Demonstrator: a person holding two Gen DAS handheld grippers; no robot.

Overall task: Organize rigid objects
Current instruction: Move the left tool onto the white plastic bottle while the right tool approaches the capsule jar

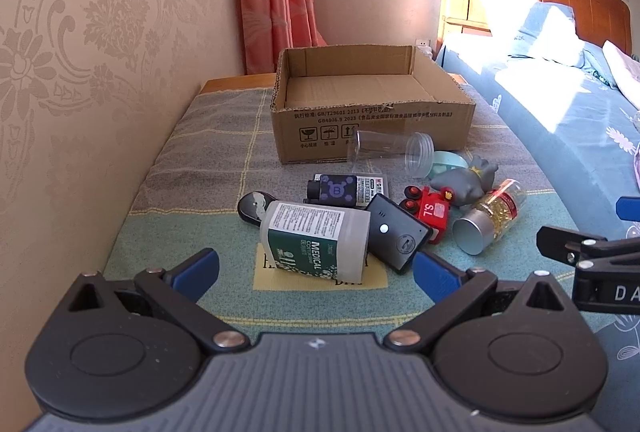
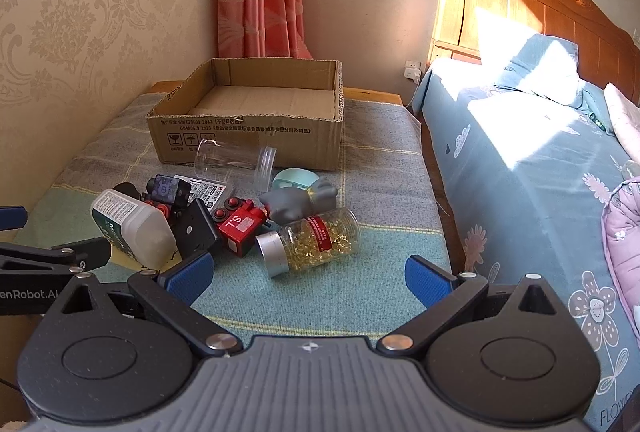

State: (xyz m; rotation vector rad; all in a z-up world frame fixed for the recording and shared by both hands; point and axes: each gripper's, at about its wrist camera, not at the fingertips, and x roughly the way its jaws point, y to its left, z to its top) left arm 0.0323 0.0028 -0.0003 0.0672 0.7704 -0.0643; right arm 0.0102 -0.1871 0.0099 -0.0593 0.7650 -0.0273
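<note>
An empty cardboard box point(image 1: 372, 128) point(image 2: 248, 136) stands at the back of the blanket-covered table. In front of it lies a pile: a clear plastic jar point(image 1: 390, 152) point(image 2: 234, 162), a white medical bottle point(image 1: 316, 240) point(image 2: 134, 230), a black device point(image 1: 396, 232) point(image 2: 196, 228), a red toy point(image 1: 430, 212) point(image 2: 240, 228), a grey toy animal point(image 1: 466, 182) point(image 2: 298, 202), a pill bottle with a silver cap point(image 1: 490, 222) point(image 2: 310, 242). My left gripper point(image 1: 316, 272) is open, just before the medical bottle. My right gripper point(image 2: 308, 282) is open, just before the pill bottle.
A purple-and-black toy point(image 1: 332, 188) point(image 2: 168, 188) lies on a flat pack point(image 1: 372, 186). A mint round case point(image 1: 450, 160) point(image 2: 294, 180) sits behind the grey toy. A patterned wall point(image 1: 80, 72) runs on the left, a bed point(image 2: 540, 152) on the right.
</note>
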